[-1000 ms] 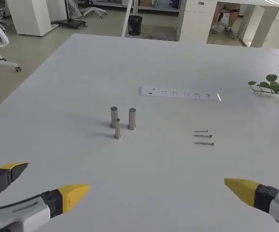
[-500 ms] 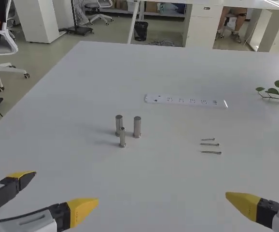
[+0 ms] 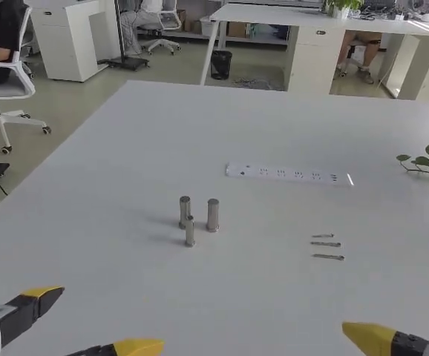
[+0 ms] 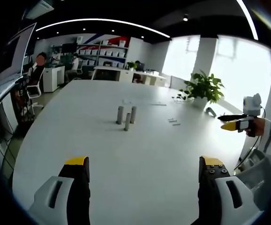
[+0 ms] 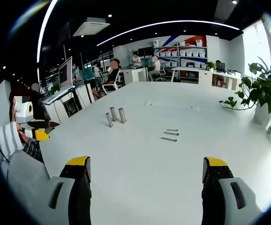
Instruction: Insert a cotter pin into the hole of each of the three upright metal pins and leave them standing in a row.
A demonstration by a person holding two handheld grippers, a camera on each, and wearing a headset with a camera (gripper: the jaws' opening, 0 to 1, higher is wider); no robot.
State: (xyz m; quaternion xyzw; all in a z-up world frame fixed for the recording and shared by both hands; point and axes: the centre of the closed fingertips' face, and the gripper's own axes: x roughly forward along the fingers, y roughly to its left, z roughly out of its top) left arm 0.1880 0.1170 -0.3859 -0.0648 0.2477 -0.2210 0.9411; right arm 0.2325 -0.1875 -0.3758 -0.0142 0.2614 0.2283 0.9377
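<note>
While you hold both tools low at the near edge of the bench (image 3: 110, 163), the left gripper (image 4: 144, 161) has its jaws spread wide and there is nothing between the yellow tips. The right gripper (image 5: 146, 162) is also wide apart and carries nothing. In the head view the left gripper sits at the bottom left corner and one yellow tip of the right gripper comes in at the bottom right, both above the bare white surface and well apart from the parts. Further out, near the middle of the bench, the three metal pins (image 3: 213, 215) stand upright in a tight group: two are side by side, and the third is just in front of them, on your side, so they make a small triangle. To the right of this group, clearly apart from it, the three cotter pins (image 3: 326, 244) lie flat on the surface, parallel, one behind the other. They are too small to see more detail. Behind the parts a white power strip (image 3: 289, 174) lies across the bench, and at the right edge a green plant (image 3: 426, 162) reaches in.
</note>
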